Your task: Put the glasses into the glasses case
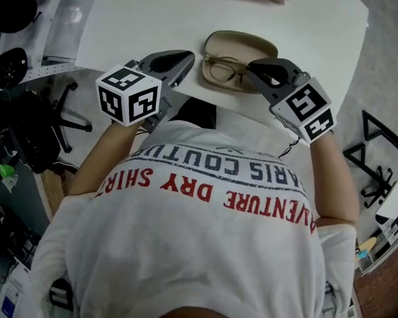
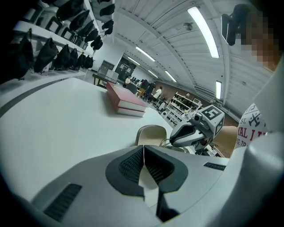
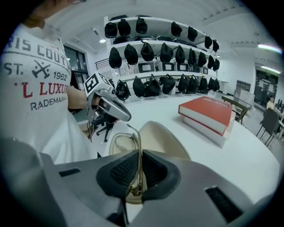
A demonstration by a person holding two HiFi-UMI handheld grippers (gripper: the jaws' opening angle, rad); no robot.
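The glasses (image 1: 225, 70) have a thin gold-coloured metal frame with clear, rounded lenses and slim straight temples. They sit over the near half of the open glasses case (image 1: 241, 43), a beige oval shell whose lid lies back flat on the white worktop (image 1: 126, 25) close to its near edge. Whether the frame rests on the lining I cannot tell.

My right gripper (image 1: 253, 70) is clenched on one temple: the gold bar runs straight up between my ribbed black fingers (image 3: 126, 170), pinched near the hinge, with a lens hanging beyond over the case. My left gripper (image 1: 184, 58) waits just left of the case, its fingers (image 2: 131, 165) pressed together on nothing.

On my white shirt (image 1: 203, 208) the right gripper view gives parts of the print: "ST." and "1962" in grey beside crossed tools, "L LUXUR" in red, "RADEMAR" below. A red book (image 3: 208, 116) lies farther off on the worktop; its cover lettering is too small to read.
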